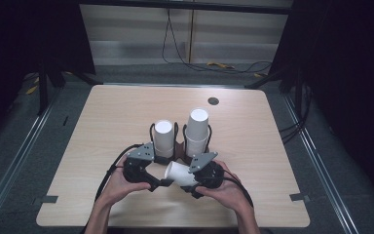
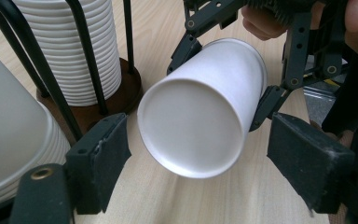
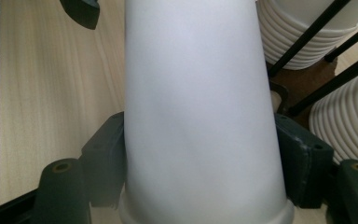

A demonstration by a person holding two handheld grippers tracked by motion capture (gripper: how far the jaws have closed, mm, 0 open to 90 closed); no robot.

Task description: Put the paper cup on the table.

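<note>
The right gripper [image 1: 189, 176] is clamped on 1 white paper cup [image 1: 181, 173], held sideways above the table [image 1: 102, 126], base toward the left gripper [image 1: 161, 182]. In the left gripper view, that gripper's jaws stand apart, flanking the cup's base without contact. The high view shows 2 cup stacks [image 1: 197, 130] in wire holders beyond.
</note>
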